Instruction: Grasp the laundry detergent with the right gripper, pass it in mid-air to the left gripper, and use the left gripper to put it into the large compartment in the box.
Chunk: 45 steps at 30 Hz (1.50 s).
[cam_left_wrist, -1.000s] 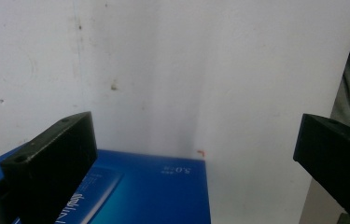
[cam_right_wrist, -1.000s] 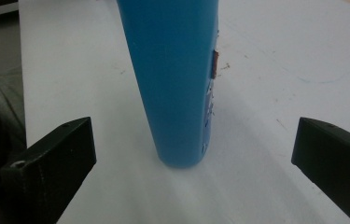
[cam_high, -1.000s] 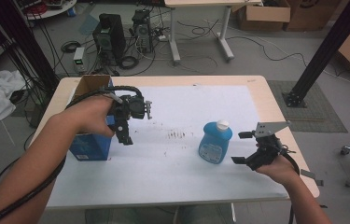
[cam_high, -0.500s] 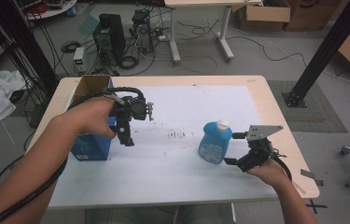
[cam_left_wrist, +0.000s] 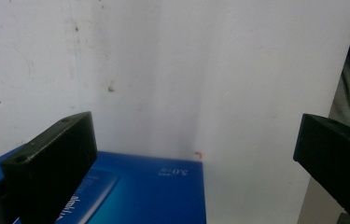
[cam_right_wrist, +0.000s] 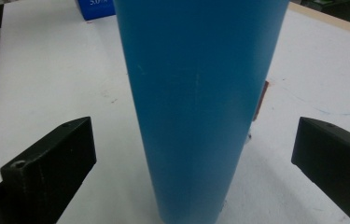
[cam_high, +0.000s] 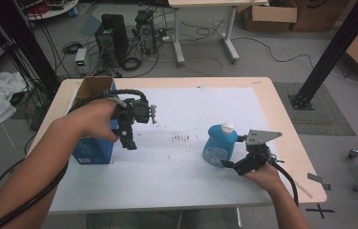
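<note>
- I had the right gripper (cam_high: pixel 231 164) at the table's (cam_high: pixel 191 191) near right, its jaws spread wide and holding nothing — the blue bottle (cam_high: pixel 218 145) stood just ahead of them, toward ten o'clock from my hand.
- In the right gripper view the bottle (cam_right_wrist: pixel 196 102) rose dead centre between the two jaws, clear space on both sides, nothing touching yet.
- Its long axis ran upright, white cap (cam_high: pixel 227 127) on top, so I judged the jaws needed to close across the body's width, not along it.
- The left gripper (cam_high: pixel 128 138) hung over the blue box (cam_high: pixel 90 151) at the table's nine o'clock side, jaws equally wide and empty; in its own view the box's (cam_left_wrist: pixel 154 191) top lay low between them, at six o'clock.
- The right hand was plainly the nearer one to the bottle — the left sat well apart from it.
- I reckoned a short push forward, then a squeeze, would take the bottle; closing off-centre could tip it.
</note>
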{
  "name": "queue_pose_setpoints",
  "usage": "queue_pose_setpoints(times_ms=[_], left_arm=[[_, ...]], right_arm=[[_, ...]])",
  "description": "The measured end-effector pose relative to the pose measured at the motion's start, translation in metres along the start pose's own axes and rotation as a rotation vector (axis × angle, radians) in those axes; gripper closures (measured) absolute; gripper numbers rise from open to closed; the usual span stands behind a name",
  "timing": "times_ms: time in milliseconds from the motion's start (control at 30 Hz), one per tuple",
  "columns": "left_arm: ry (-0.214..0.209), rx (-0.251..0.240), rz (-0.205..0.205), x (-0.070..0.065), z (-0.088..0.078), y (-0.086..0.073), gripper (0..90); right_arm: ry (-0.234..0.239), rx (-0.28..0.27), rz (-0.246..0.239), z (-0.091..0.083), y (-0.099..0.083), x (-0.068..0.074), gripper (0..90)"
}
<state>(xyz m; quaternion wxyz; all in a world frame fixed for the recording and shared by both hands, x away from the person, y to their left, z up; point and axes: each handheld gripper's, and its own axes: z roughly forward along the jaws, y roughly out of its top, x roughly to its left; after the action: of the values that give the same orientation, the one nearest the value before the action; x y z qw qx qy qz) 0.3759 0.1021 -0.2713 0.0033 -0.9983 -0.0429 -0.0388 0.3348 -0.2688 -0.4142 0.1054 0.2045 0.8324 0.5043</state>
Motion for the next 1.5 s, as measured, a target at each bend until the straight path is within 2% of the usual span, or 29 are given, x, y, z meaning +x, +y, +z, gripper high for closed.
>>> queue_pose_setpoints(times_ms=[233,500,700,867,1133,1200,1500], left_arm=[[-0.002,0.000,-0.002,0.000,0.001,0.001,0.0],[0.000,0.000,-0.004,0.000,0.001,-0.001,0.1],[-0.001,-0.004,-0.007,-0.001,0.002,-0.001,0.1],[-0.002,-0.001,-0.004,-0.002,0.001,0.001,0.1],[0.000,-0.003,-0.007,-0.002,0.000,0.000,0.1],[0.000,-0.002,-0.009,-0.002,0.001,0.000,0.1],[-0.003,-0.008,-0.010,0.001,0.002,0.003,0.1]], right_arm=[[0.000,-0.050,0.016,0.013,-0.003,-0.001,0.0],[-0.012,-0.071,0.024,0.022,-0.007,0.000,0.0],[-0.038,-0.090,0.016,0.021,-0.007,0.001,6.4],[-0.013,-0.093,0.034,0.023,-0.008,0.000,13.2],[-0.019,-0.111,0.043,0.023,-0.007,0.000,17.7],[-0.015,-0.110,0.047,0.022,-0.008,0.000,22.5],[-0.018,-0.111,0.042,0.023,-0.009,0.000,26.1]])
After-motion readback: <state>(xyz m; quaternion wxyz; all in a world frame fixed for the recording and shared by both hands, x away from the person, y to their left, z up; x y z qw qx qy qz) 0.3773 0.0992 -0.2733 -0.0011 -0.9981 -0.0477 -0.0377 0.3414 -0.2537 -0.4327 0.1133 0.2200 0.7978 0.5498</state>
